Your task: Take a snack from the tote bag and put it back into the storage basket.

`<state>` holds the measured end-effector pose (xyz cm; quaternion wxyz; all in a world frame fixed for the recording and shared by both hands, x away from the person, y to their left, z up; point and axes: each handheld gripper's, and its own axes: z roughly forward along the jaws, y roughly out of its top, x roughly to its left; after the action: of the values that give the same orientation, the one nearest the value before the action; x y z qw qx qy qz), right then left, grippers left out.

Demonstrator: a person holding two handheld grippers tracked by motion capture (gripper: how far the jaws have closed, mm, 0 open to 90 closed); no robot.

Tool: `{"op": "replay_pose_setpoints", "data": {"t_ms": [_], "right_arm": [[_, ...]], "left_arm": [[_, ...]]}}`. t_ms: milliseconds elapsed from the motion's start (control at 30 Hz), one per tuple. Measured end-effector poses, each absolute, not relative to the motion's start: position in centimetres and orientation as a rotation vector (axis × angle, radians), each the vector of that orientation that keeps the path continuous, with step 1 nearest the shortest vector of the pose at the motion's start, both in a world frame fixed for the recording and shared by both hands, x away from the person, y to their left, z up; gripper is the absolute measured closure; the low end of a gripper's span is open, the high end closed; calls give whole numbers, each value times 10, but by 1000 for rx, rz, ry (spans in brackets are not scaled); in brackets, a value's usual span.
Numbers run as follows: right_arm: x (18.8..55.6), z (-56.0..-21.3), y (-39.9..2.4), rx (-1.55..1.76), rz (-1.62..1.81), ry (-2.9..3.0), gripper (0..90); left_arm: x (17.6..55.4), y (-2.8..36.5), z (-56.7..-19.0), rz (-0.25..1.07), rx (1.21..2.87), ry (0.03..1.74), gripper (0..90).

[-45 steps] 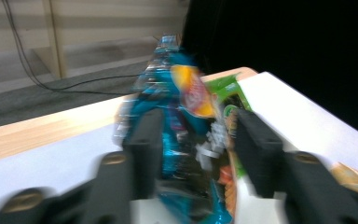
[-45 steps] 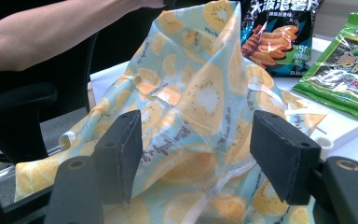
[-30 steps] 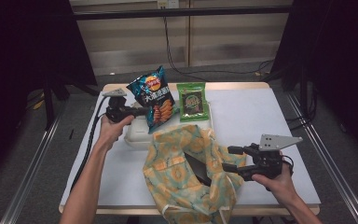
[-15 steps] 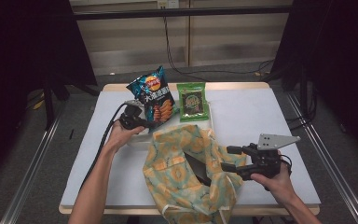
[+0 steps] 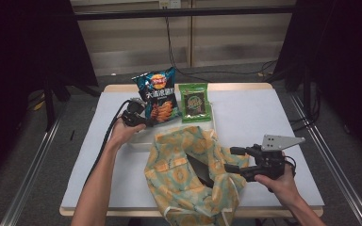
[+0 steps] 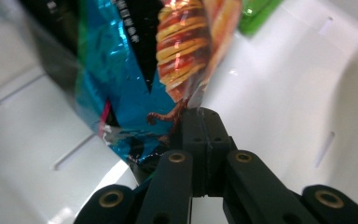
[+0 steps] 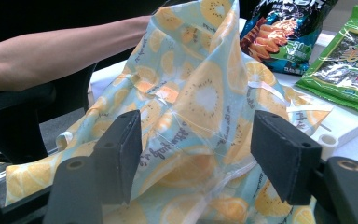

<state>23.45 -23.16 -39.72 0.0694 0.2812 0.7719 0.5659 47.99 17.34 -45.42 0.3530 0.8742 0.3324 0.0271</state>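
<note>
Over the desk, high view: a white-topped desk point(image 5: 264, 122) carries a shallow white plastic tray point(image 5: 139, 137), a glossy blue crisp bag with orange crisps printed on it point(image 5: 158, 96), a flat green foil snack packet point(image 5: 194, 101) and a pale blue cloth bag printed with orange citrus slices point(image 5: 188, 176).
Left tongs: the left tongs point(image 5: 141, 117) sit at the crisp bag's lower left edge, above the tray.
Left gripper view: the left tongs point(image 6: 200, 123) are clenched on the bottom seam of the crisp bag point(image 6: 121, 79), a grip too small to make out from above; the tray point(image 6: 284, 93) lies behind, with a sliver of the green packet point(image 6: 256, 9) at the top.
Right tongs: the right tongs point(image 5: 235, 159) sit at the cloth bag's right edge near the desk's front.
Right gripper view: the right tongs point(image 7: 198, 154) stand spread, jaws either side of a raised fold of the cloth bag point(image 7: 200, 98); whether the pads press it I cannot tell.
Crisp bag position: propped upright beside the green packet point(image 7: 349, 60).
</note>
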Motion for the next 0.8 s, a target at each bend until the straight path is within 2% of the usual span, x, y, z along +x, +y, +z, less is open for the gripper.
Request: {"op": "replay_pose_setpoints", "data": {"t_ms": [367, 667, 800], "right_arm": [[234, -398, -232, 849, 1700, 2324, 339], [234, -397, -232, 847, 1699, 2325, 339], [233, -395, -232, 841, 1701, 2320, 339]], "left_arm": [[488, 175, -454, 83, 2250, 913, 900], [480, 173, -450, 88, 2254, 863, 878], [475, 178, -447, 66, 2199, 836, 866]]}}
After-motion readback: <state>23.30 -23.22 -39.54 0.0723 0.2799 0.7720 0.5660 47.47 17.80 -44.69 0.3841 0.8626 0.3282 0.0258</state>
